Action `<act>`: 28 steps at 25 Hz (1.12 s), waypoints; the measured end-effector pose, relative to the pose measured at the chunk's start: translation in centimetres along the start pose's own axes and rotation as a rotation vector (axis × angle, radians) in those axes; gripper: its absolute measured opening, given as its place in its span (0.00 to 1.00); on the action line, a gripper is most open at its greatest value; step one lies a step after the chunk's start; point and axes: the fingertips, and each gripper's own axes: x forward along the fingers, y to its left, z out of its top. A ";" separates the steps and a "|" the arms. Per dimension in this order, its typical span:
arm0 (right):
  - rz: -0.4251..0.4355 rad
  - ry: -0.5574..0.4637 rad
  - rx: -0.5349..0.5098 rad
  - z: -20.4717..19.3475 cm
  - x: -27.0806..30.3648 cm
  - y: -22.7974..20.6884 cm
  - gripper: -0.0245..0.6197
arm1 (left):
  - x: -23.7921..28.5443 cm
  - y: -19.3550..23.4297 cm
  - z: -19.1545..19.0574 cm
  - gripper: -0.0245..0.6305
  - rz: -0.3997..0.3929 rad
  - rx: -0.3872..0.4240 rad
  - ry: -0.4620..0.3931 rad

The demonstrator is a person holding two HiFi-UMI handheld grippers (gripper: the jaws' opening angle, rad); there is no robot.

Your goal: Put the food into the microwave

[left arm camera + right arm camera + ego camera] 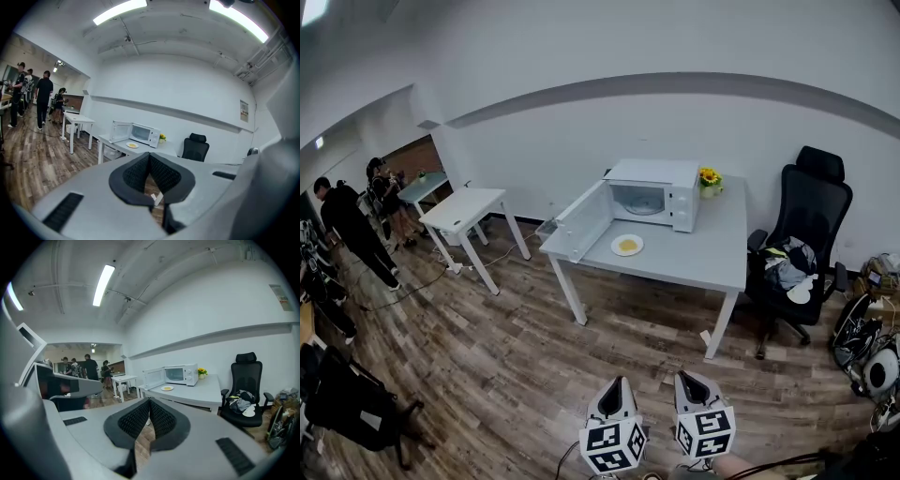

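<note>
White table mid-frame held the food, right by the microwave, its door open and ready, I think. Low in the frame, my left tongs and right tongs were squeezed together and empty, far off.

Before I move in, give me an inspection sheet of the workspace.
Surface: grey table, mostly bare.
Job's things: microwave, its door swung open; plate of food on the table in front of it.
Clutter: potted sunflowers beside the microwave; bundle on the office chair.
Grippers: left gripper and right gripper both shut, empty, well short of the table.
Cables: floor cable near the white table.
Surroundings: wood floor; people far left.
</note>
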 end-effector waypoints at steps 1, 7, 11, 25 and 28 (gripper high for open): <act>-0.004 0.005 0.001 -0.2 0.1 0.0 0.06 | 0.1 0.4 0.1 0.04 0.004 -0.003 -0.001; -0.012 0.015 0.014 -0.3 1.6 -0.5 0.06 | 1.5 1.5 0.4 0.04 0.017 -0.003 0.005; -0.016 0.008 0.037 -0.2 3.2 -1.3 0.06 | 3.0 1.8 0.2 0.04 0.014 -0.003 0.014; 0.012 0.015 0.040 3.2 13.8 -6.0 0.06 | 14.1 2.4 3.7 0.04 0.020 0.037 0.003; 0.023 0.022 0.036 3.8 15.8 -7.0 0.06 | 16.2 2.9 4.3 0.04 0.033 0.035 0.005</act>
